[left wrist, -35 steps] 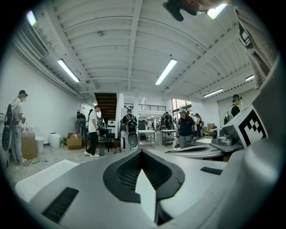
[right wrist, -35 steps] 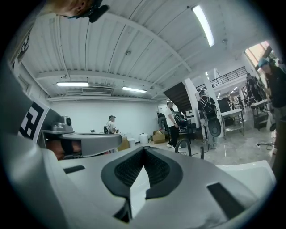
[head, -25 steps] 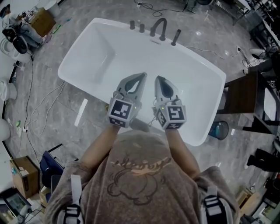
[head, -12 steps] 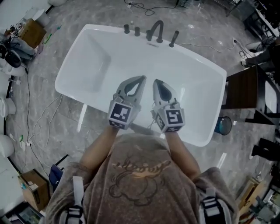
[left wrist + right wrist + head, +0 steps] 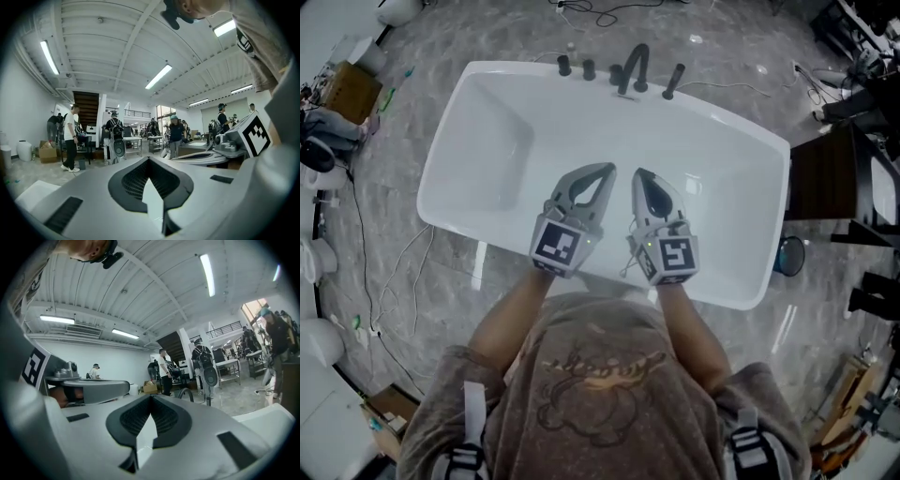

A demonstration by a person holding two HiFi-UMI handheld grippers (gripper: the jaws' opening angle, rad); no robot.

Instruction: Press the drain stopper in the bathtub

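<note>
A white bathtub (image 5: 487, 103) lies below me in the head view, its dark faucet (image 5: 633, 66) on the far rim. I cannot make out the drain stopper on the tub floor. My left gripper (image 5: 607, 169) and right gripper (image 5: 637, 172) hang side by side over the near middle of the tub, both shut with nothing between the jaws. The left gripper view looks level across the room past its shut tips (image 5: 149, 160), with the right gripper (image 5: 243, 140) at its right. In the right gripper view the shut tips (image 5: 150, 398) point toward the faucet spout (image 5: 186, 393).
A dark cabinet (image 5: 820, 187) and a blue bin (image 5: 789, 255) stand right of the tub. Cables (image 5: 394, 272) trail over the grey floor at left, near cardboard boxes (image 5: 347, 84). Several people (image 5: 70, 138) stand about the room behind.
The head view has shifted, so the tub sits a little more to the left and its far rim higher in the picture. Both grippers stay shut, side by side over the tub.
</note>
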